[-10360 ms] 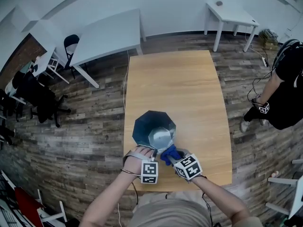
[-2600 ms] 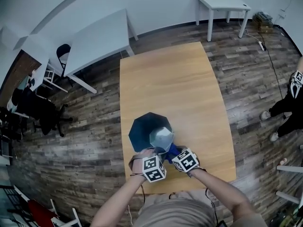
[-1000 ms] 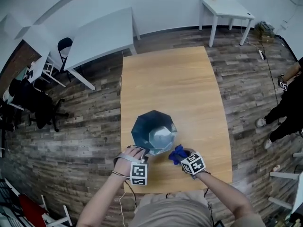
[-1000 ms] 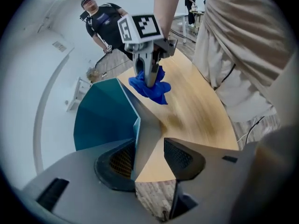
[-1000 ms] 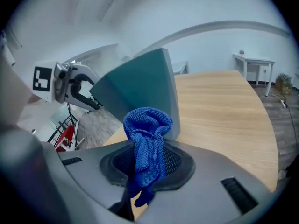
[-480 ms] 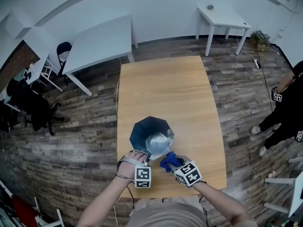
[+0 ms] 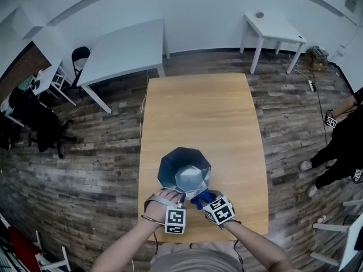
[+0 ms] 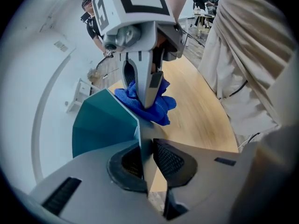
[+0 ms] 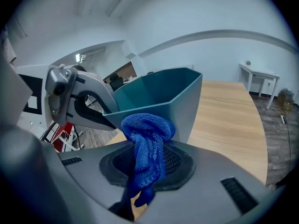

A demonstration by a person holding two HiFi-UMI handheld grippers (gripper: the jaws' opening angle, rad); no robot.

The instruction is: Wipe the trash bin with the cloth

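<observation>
A teal faceted trash bin (image 7: 182, 169) stands upright on the wooden table (image 7: 198, 112), near its front edge. My left gripper (image 7: 172, 195) has just been closing and is now shut on the bin's near wall (image 8: 105, 125), the thin wall pinched between its pads (image 8: 170, 161). My right gripper (image 7: 206, 200) is shut on a bunched blue cloth (image 9: 147, 146). It holds the cloth (image 7: 201, 197) against the outside of the bin's near side, just right of the left gripper. The left gripper view shows the cloth (image 8: 145, 105) touching the bin's edge.
A large white table (image 7: 122, 44) and a small one (image 7: 275, 27) stand on the plank floor beyond the wooden table. A black chair (image 7: 79, 58) is at the left. A person (image 7: 340, 146) stands at the right edge. My torso is close behind the table's front edge.
The left hand has shifted in to the bin's near rim. The right gripper has carried the cloth from beside the bin's right side to its near wall.
</observation>
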